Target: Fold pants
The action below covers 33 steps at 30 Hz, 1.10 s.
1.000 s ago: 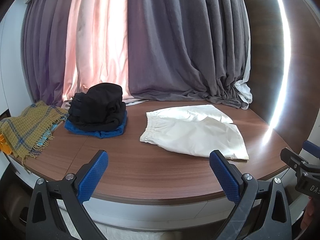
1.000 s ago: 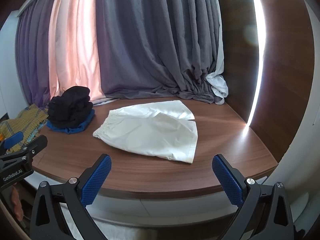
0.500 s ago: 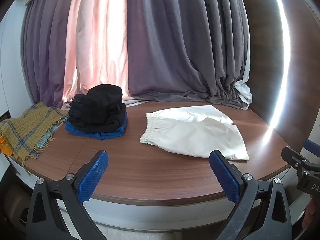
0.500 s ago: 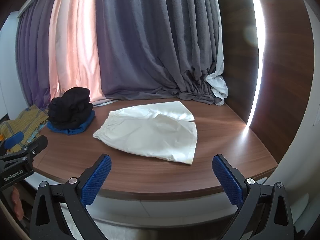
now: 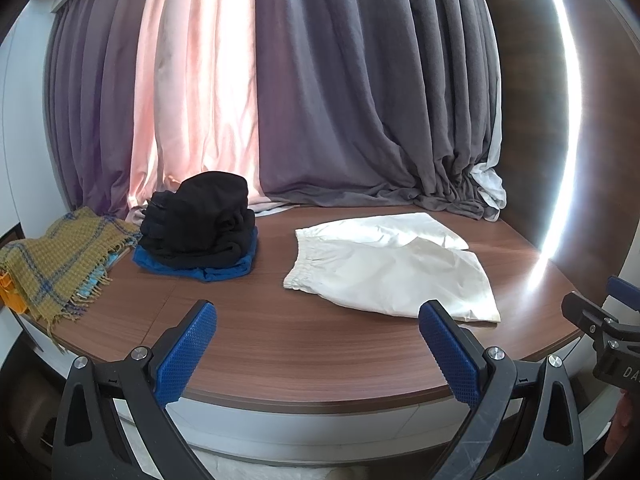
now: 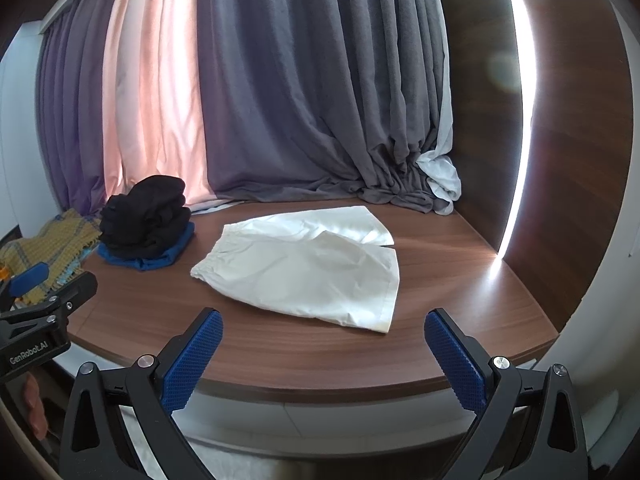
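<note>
Left tongs (image 5: 318, 350): fingers spread wide apart, holding nothing, poised off the near edge of the table (image 5: 304, 354).
Right tongs (image 6: 323, 354): fingers likewise wide apart and empty, level with the left pair and beside it.
White shorts (image 5: 390, 266): lying flat on the table ahead of both tongs, waistband toward the left tongs' side, legs toward the right; touched by neither.
Dark clothing pile (image 5: 200, 224): ahead and left of the left tongs, black garments stacked on a blue one.
Plaid scarf (image 5: 60, 258): far left, draped over the table edge.
Curtains (image 5: 320, 100): grey and pink, hanging behind the table.
</note>
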{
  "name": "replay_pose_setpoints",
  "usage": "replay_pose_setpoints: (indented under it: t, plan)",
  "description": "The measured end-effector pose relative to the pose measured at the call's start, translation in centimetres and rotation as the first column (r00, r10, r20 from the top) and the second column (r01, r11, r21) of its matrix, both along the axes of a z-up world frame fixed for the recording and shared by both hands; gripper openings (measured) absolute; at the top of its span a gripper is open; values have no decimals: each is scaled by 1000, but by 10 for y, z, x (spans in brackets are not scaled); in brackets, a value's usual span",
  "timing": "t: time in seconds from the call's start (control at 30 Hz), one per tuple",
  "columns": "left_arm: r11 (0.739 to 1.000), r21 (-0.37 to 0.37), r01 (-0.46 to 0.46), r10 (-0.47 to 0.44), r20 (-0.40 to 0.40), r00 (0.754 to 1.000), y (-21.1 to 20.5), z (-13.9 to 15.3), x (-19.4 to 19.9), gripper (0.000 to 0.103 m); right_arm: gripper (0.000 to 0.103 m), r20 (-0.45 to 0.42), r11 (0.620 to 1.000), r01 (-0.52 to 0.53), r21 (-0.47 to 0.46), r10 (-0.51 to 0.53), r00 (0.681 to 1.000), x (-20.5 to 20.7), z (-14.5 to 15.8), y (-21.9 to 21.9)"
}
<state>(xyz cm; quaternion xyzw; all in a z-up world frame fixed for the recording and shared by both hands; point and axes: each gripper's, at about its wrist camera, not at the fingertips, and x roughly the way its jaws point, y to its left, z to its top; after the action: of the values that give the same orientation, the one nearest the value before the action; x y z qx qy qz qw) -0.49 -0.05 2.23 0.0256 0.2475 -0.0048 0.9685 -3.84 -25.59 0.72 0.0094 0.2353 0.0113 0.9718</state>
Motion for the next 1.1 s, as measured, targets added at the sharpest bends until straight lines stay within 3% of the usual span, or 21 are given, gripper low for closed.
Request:
replay_pose_setpoints:
  t: [0.63, 1.1]
  plan:
    - [1000, 1, 7, -7, -19, 1000, 3, -6, 10, 103, 102, -24, 1000, -7, -1, 7, 1000, 6, -2, 4]
    - [1000, -1, 21, -21, -68, 997, 16, -20, 64, 103, 102, -88, 1000, 25, 14, -23, 996, 50, -14, 14]
